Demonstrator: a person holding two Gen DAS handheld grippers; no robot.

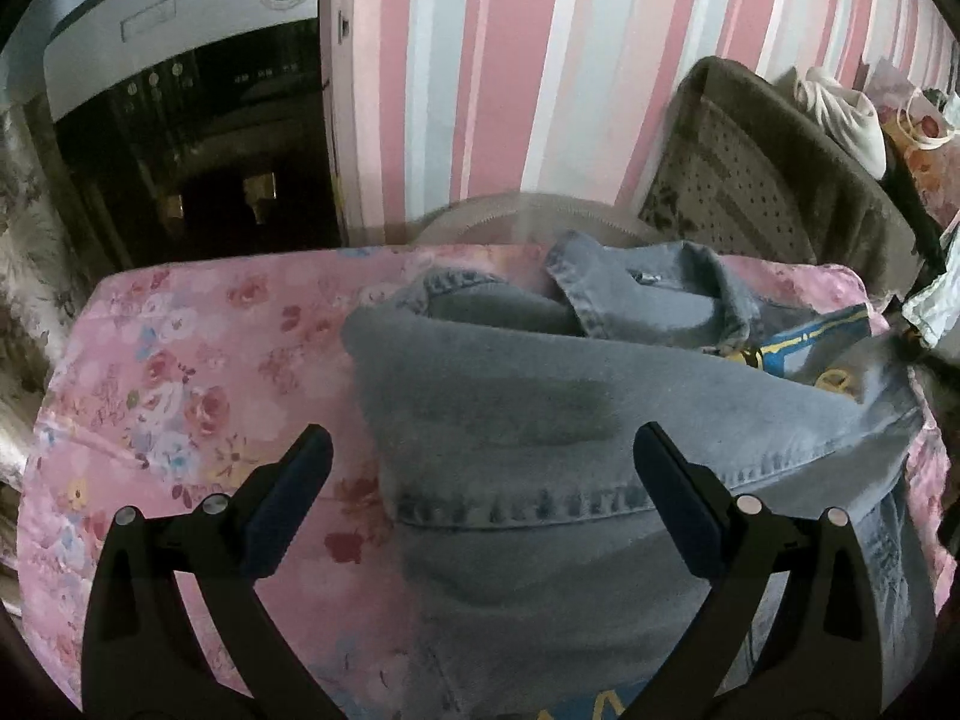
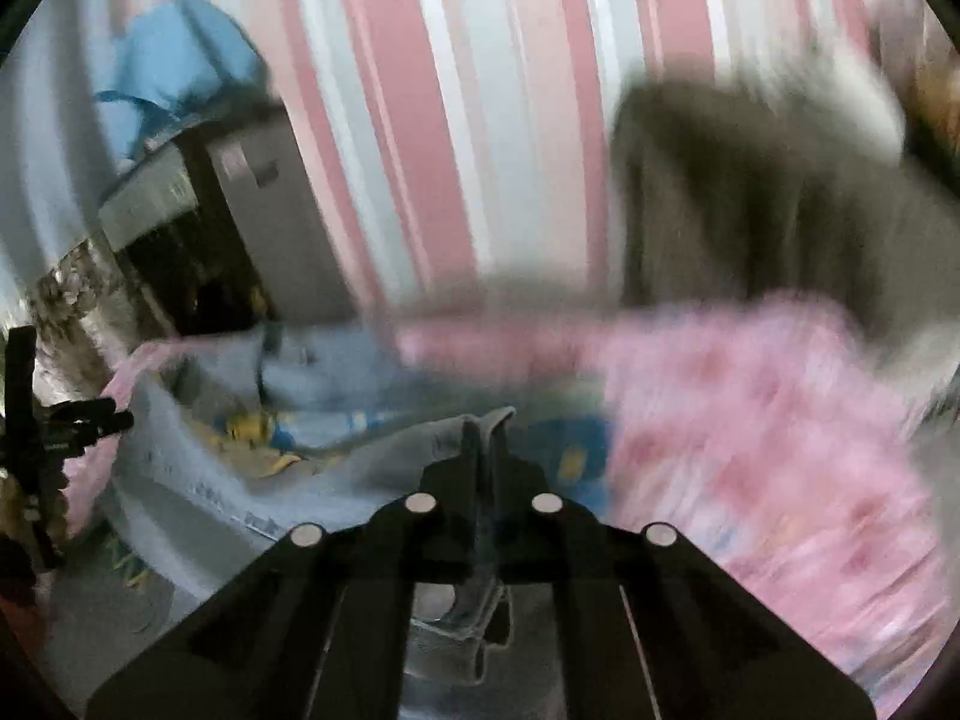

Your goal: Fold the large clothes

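I judge the fold half done: my right gripper (image 2: 480, 450) pinches the jacket (image 1: 540, 420) edge, left gripper (image 1: 480, 510) fingers wide over its hem at 6 o'clock.

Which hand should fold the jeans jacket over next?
Probably the right gripper: it is shut on a fold of the denim jacket. The left gripper hangs open above it, holding nothing.

A bed covered by a pink floral sheet (image 1: 180, 372) is seen, and a grey-blue denim jacket (image 1: 540, 420) is spread directly on it. The jacket's collar is turned toward the striped wall, its hem nearer the camera.
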